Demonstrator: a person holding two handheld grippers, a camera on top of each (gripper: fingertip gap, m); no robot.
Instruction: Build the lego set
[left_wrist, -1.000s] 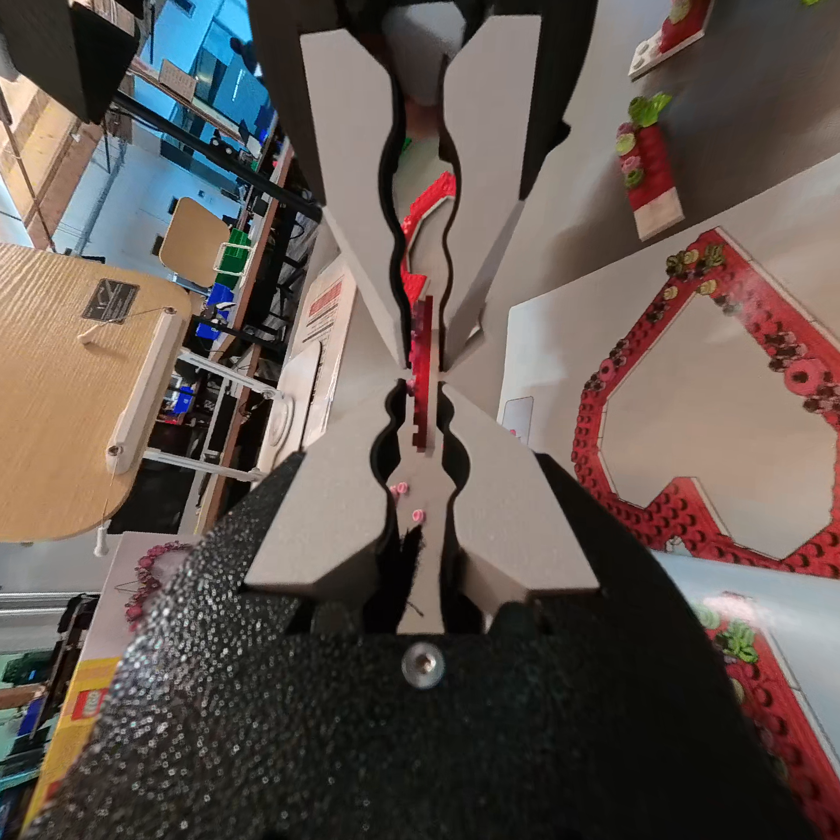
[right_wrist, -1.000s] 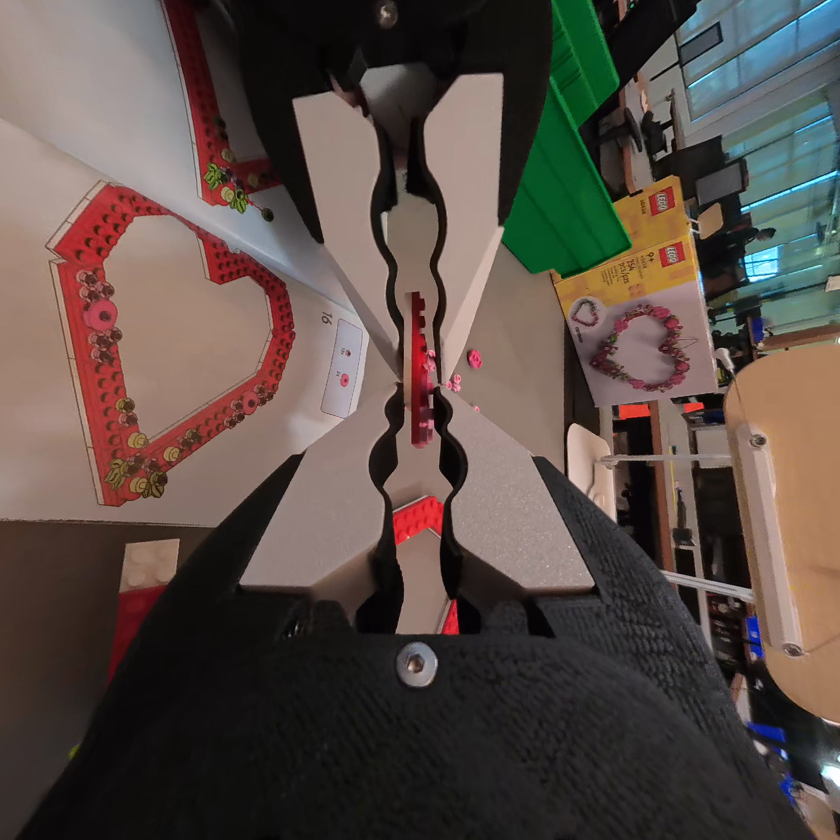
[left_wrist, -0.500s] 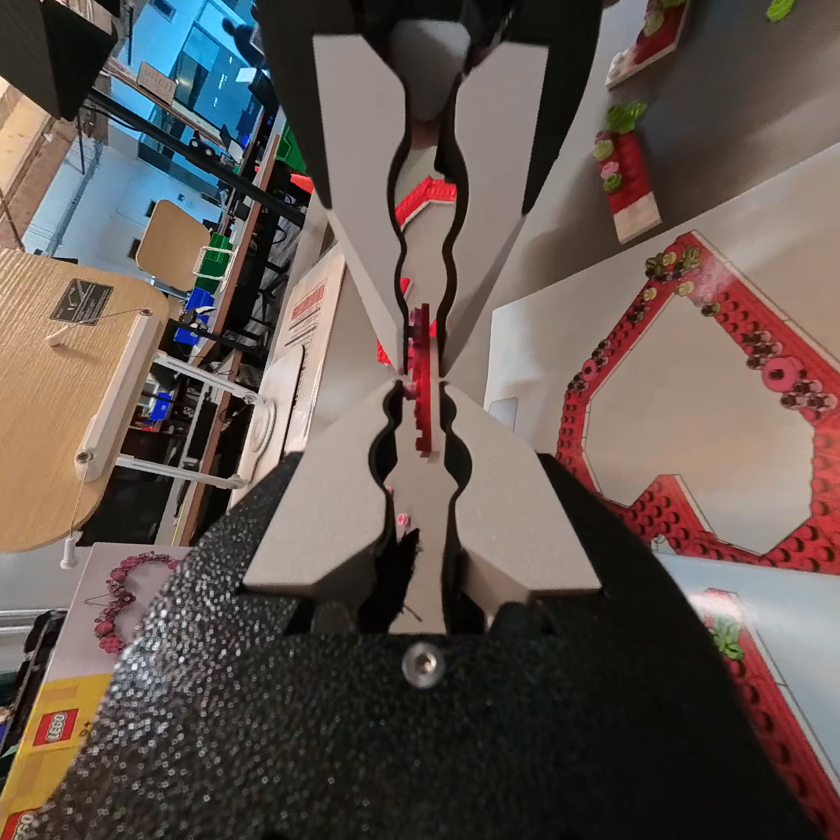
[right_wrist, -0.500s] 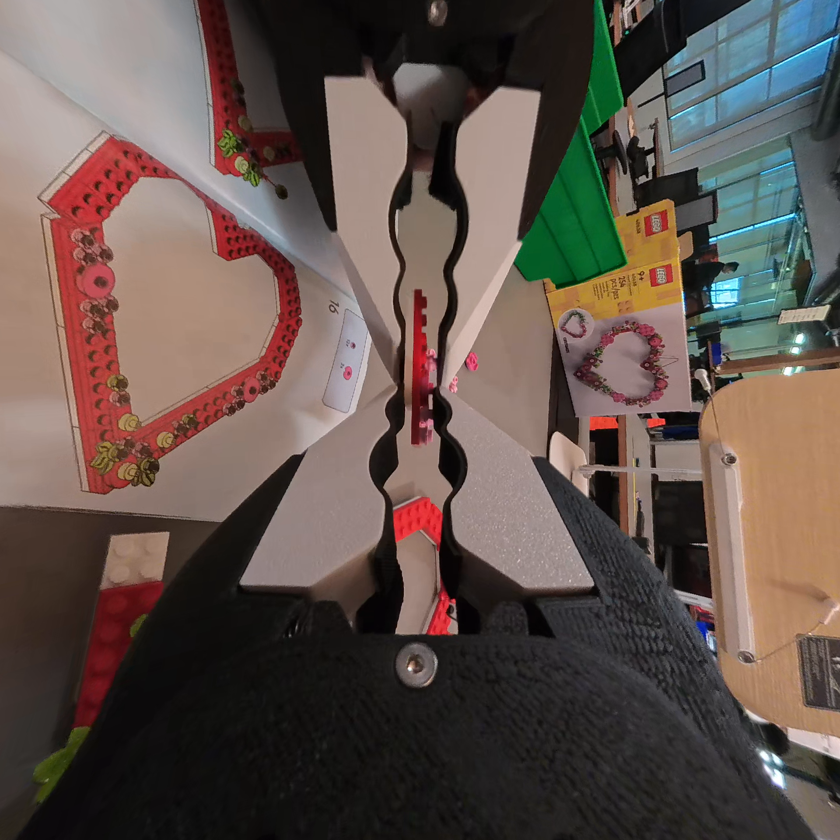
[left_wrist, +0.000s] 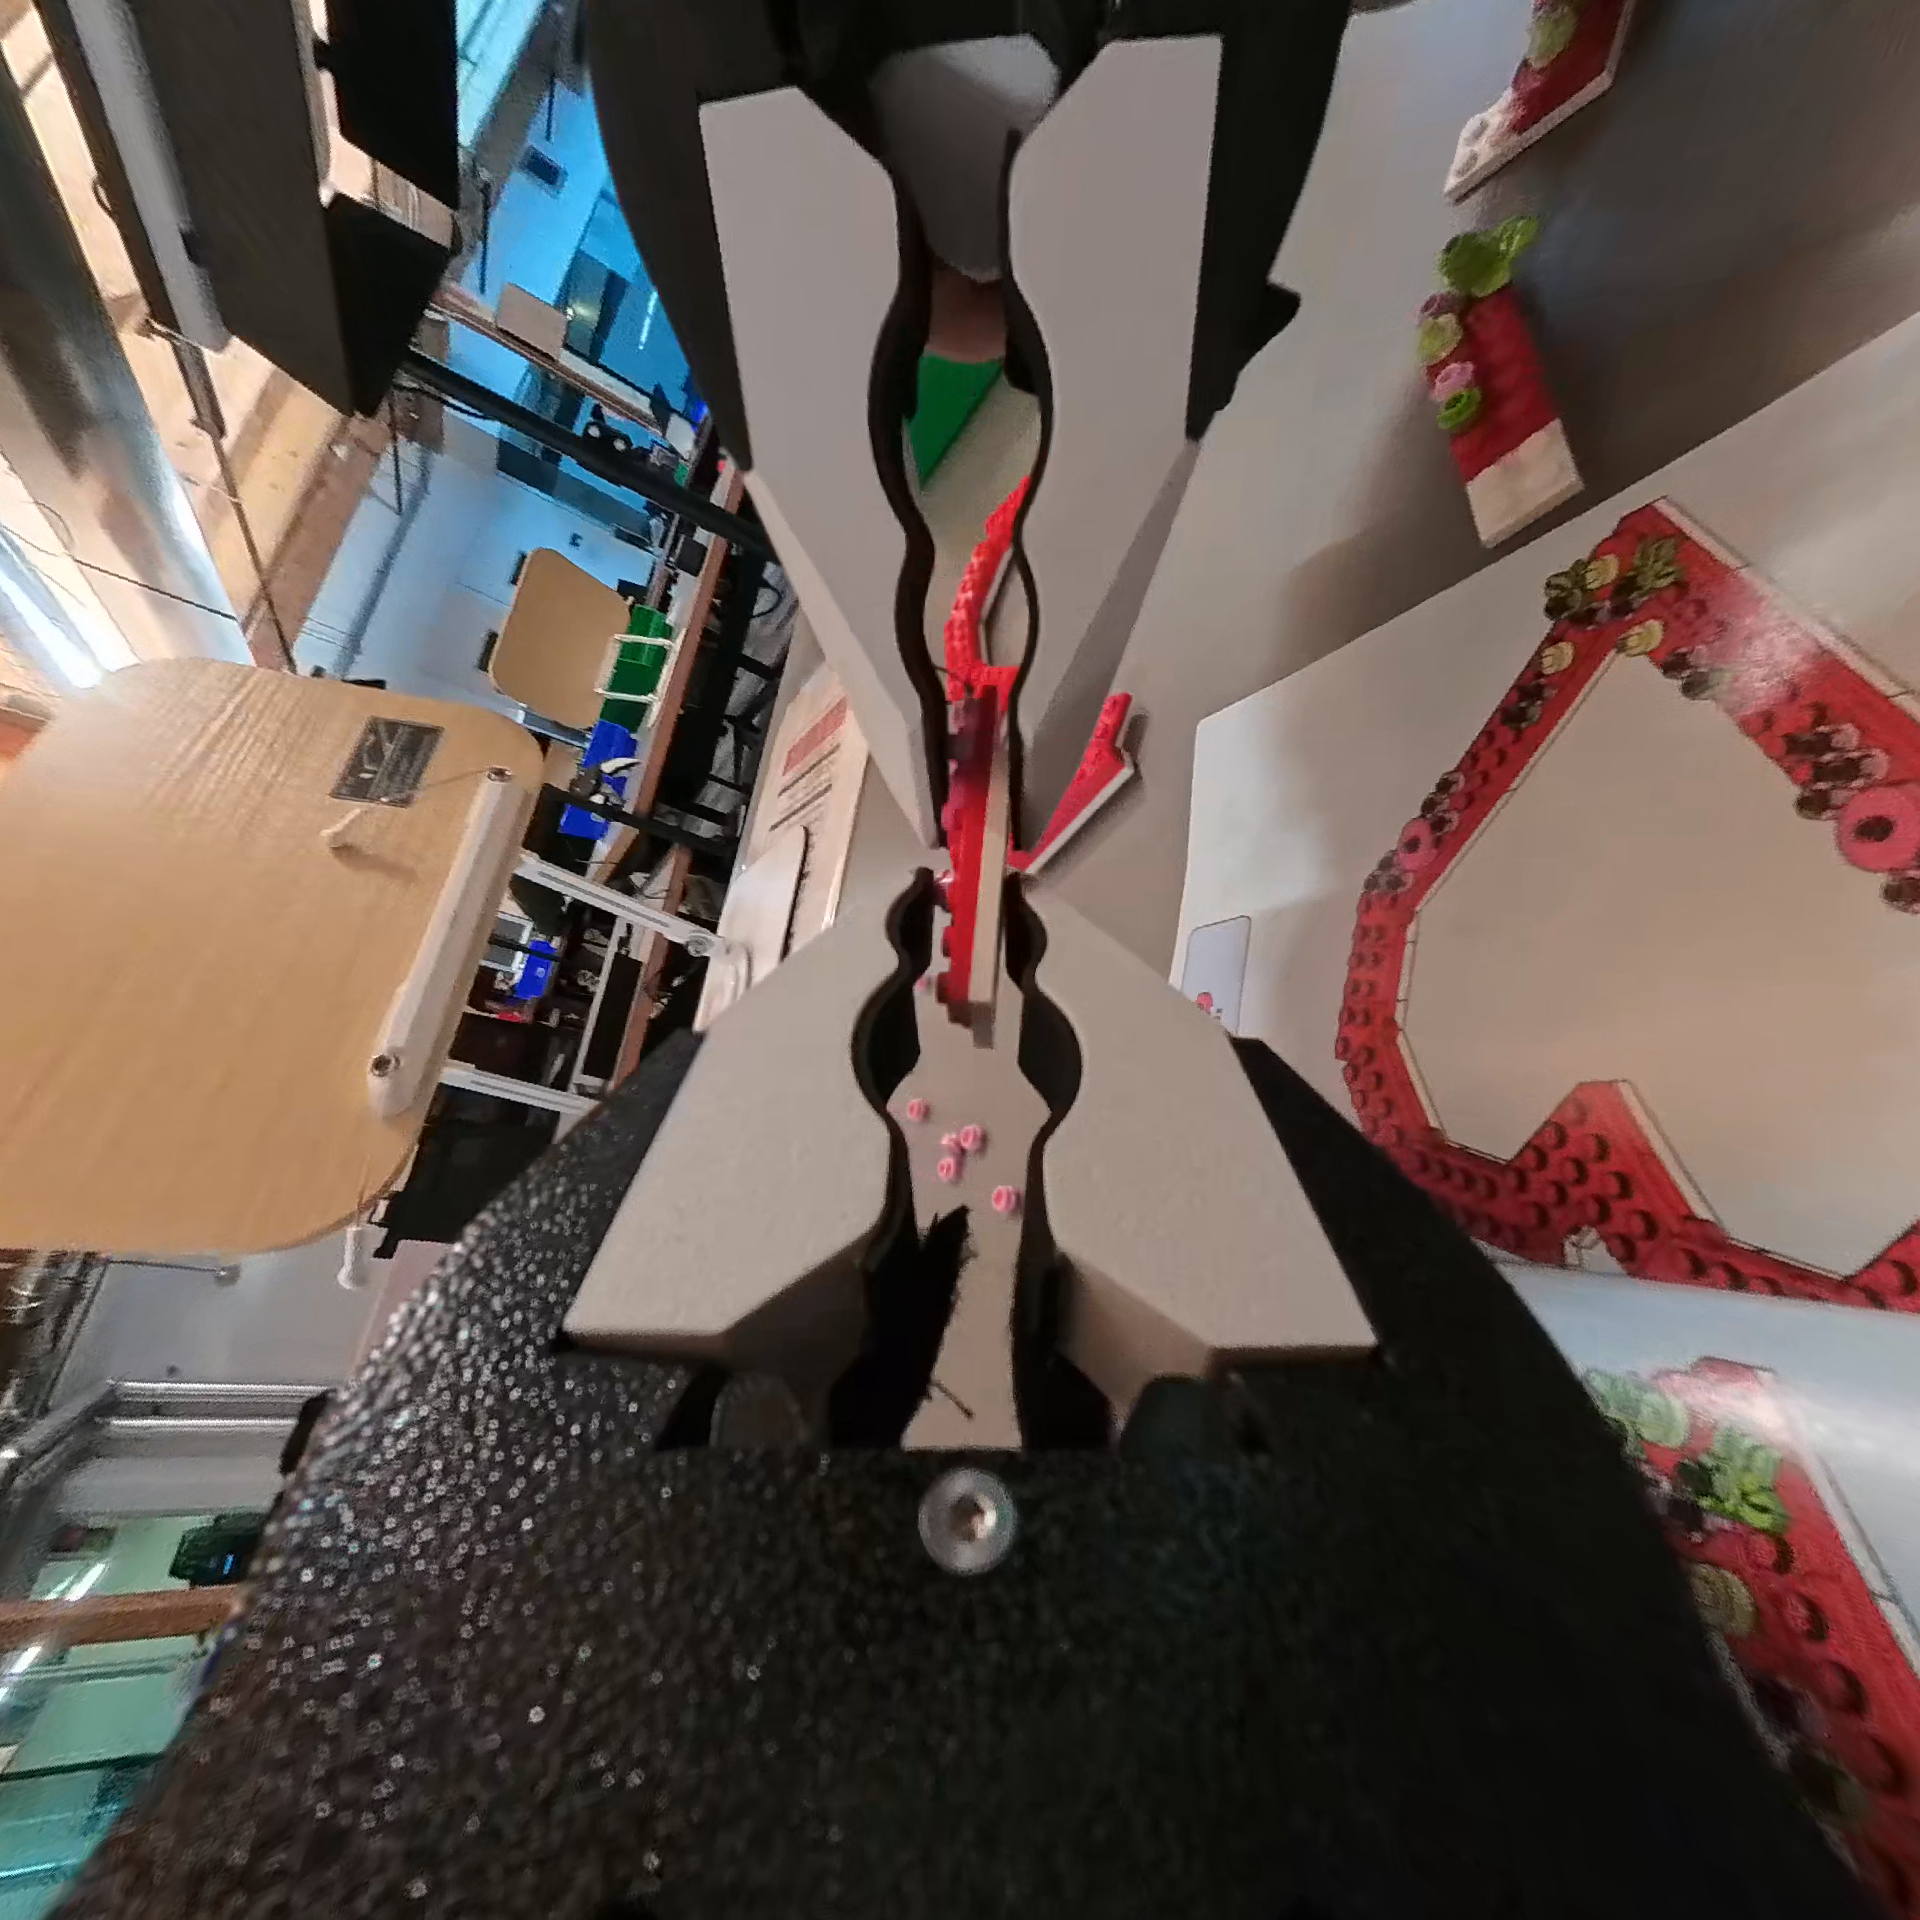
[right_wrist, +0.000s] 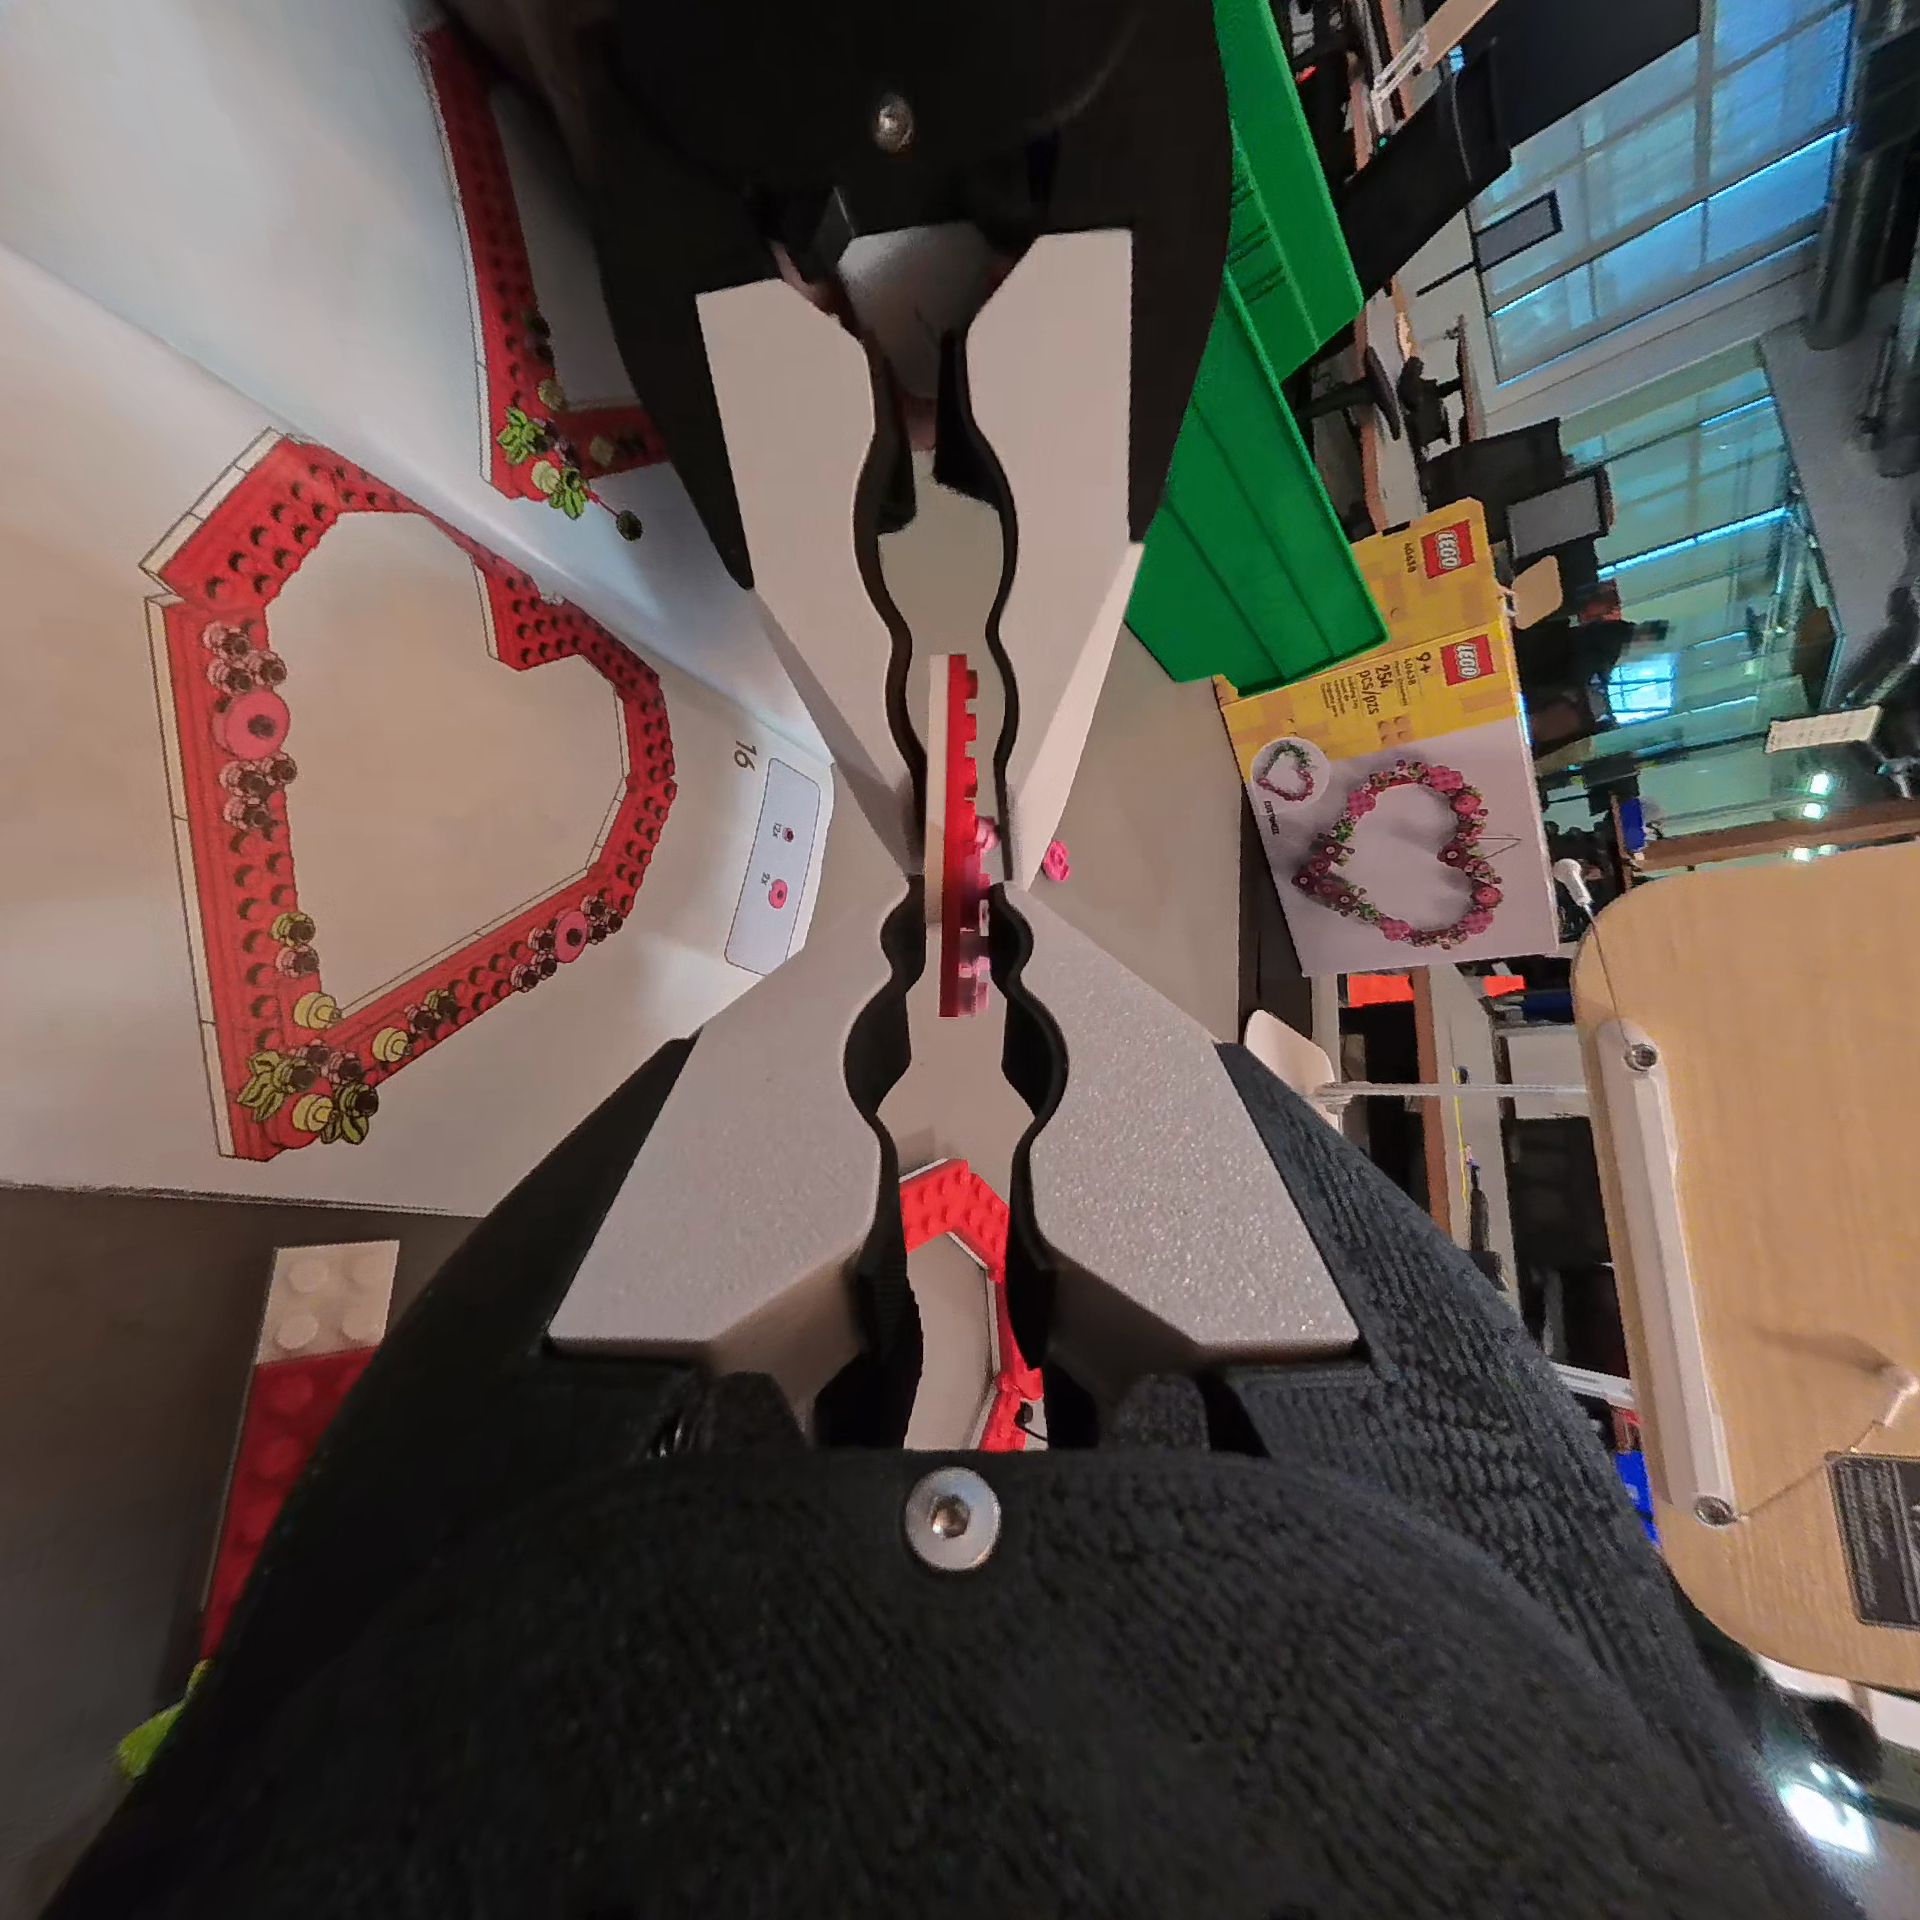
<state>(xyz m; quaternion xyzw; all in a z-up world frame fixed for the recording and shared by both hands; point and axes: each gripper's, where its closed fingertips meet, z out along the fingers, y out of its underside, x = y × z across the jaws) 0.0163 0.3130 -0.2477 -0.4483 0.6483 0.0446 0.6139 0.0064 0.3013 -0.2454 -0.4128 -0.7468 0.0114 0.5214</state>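
1. A grey table (right_wrist: 1153, 831) holds an open booklet (right_wrist: 436, 748) and a yellow box (right_wrist: 1392, 790), offices beyond
2. Both grippers, left (left_wrist: 971, 883) and right (right_wrist: 951, 878), pinch one studded red plate (left_wrist: 971, 894) above it, tips meeting

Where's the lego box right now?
In the right wrist view, the yellow box lies right of the two grippers' meeting fingertips, beside the green bin.
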